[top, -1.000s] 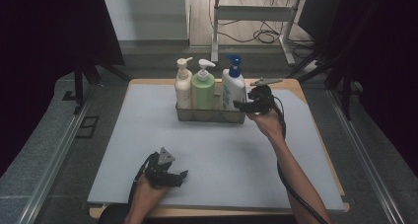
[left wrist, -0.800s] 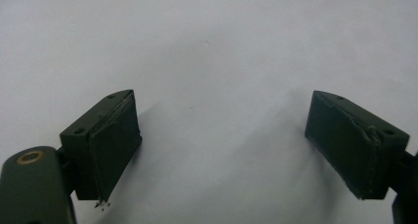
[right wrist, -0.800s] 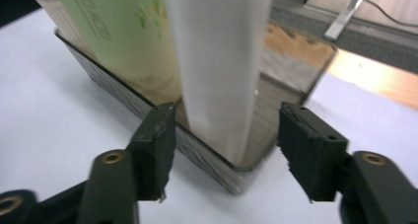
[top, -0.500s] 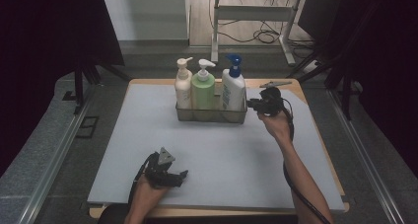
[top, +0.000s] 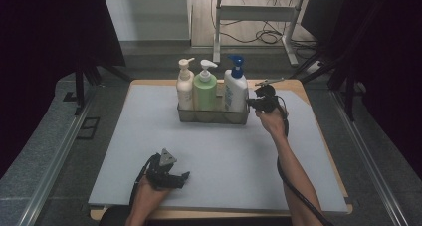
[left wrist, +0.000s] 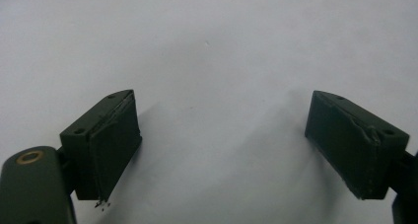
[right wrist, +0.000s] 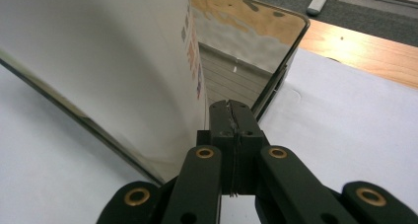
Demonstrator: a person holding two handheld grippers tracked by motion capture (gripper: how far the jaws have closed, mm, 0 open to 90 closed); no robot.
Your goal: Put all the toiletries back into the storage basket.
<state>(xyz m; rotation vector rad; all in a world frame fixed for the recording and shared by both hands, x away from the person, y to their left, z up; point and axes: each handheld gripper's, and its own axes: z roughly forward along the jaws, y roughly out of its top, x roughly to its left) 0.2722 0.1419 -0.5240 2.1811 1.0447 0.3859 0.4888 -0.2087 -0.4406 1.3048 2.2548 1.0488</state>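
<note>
The right claw (top: pixel 253 103) has just squeezed shut on the clear basket's (top: pixel 213 117) end wall, near the tabletop's (top: pixel 149 131) far edge. The left claw (left wrist: pixel 222 150) is wide, holding nothing.

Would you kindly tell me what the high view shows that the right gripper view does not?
High view: the cream bottle, the green bottle and the left gripper at the near edge of the mat. Right gripper view: label print on the white bottle, and the jaws shut with nothing between them. Both: the white bottle, the tray, the mat, the right gripper.
</note>
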